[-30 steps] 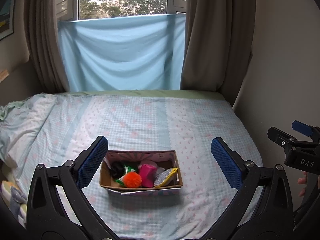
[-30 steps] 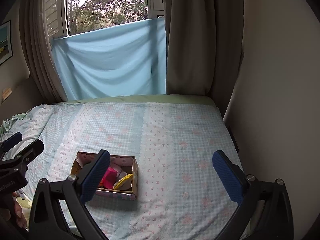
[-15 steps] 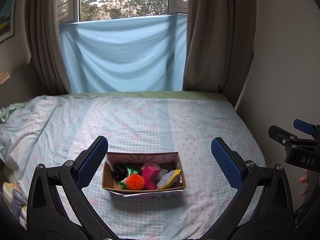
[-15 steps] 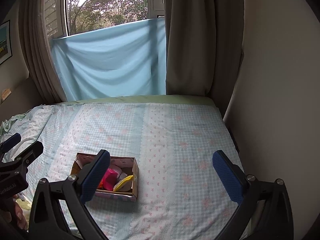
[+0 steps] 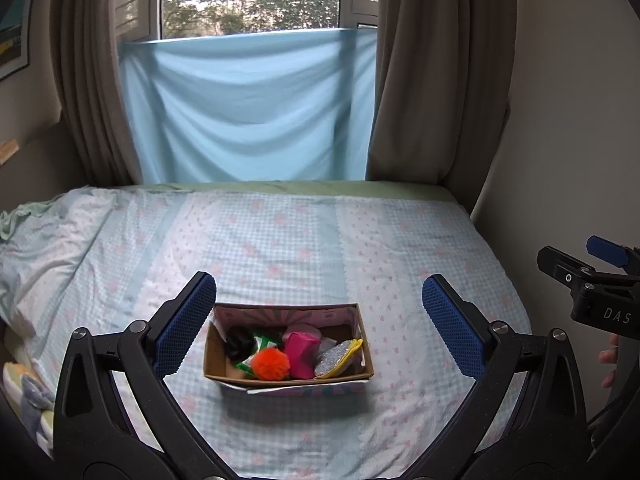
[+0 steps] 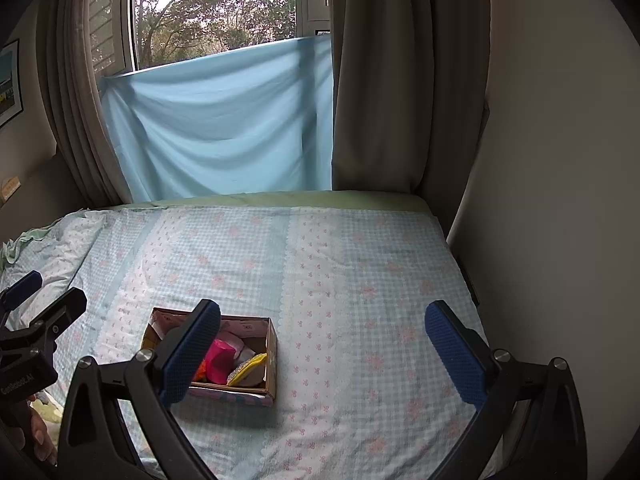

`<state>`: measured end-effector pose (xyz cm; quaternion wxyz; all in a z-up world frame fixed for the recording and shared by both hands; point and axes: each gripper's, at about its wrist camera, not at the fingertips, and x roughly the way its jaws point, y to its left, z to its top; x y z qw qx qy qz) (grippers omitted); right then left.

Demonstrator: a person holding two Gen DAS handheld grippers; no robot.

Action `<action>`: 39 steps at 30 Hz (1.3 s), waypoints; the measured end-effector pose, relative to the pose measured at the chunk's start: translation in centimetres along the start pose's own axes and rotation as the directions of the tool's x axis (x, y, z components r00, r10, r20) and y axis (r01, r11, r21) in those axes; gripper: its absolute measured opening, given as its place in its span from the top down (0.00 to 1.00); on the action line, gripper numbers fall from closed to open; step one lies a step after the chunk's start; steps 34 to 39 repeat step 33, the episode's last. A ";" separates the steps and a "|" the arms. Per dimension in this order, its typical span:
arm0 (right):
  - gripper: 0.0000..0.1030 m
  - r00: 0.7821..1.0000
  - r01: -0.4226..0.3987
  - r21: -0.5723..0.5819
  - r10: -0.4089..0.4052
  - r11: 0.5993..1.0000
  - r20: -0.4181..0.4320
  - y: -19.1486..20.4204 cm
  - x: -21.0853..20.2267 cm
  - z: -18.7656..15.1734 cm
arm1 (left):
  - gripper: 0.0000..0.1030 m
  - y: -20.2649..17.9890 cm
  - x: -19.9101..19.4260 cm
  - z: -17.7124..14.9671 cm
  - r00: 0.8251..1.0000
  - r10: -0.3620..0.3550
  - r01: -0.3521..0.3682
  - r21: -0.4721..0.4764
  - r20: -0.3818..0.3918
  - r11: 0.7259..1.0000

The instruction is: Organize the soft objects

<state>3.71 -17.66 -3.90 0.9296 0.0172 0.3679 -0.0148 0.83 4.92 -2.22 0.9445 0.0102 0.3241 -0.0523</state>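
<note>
The bed (image 5: pixel 320 240) fills the frame, with no loose items visible on it. The cardboard box (image 5: pixel 288 378) sits lower centre and holds the soft objects (image 5: pixel 272 364) — sorting appears complete. Left tool (image 5: pixel 316 328) and right tool (image 6: pixel 322 354) — both spread wide, empty.

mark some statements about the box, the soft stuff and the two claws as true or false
1. The cardboard box sits on the bed. True.
2. The orange pom-pom lies outside the box. False: it is inside, beside the pink item.
3. The left claw grips the pom-pom. False: it is open and holds nothing.
4. The right claw is open and empty. True.
5. A glittery pouch with yellow trim lies at the box's right end. True.
</note>
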 end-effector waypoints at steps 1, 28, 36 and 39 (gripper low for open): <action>0.01 1.000 0.001 -0.001 -0.001 1.000 -0.001 0.0 0.0 0.0 | 0.00 0.1 0.0 0.0 1.000 0.002 -0.002 -0.002 0.000 1.000; 0.01 1.000 0.006 0.004 -0.006 1.000 0.004 0.3 1.0 0.6 | 0.00 0.6 0.3 0.6 0.998 0.046 -0.047 0.019 0.051 0.999; 0.01 1.000 0.005 0.005 -0.005 1.000 0.003 0.3 1.1 0.6 | 0.00 0.5 0.4 0.6 0.997 0.040 -0.041 0.026 0.061 0.999; 0.01 1.000 0.005 0.005 -0.005 1.000 0.003 0.3 1.1 0.6 | 0.00 0.5 0.4 0.6 0.997 0.040 -0.041 0.026 0.061 0.999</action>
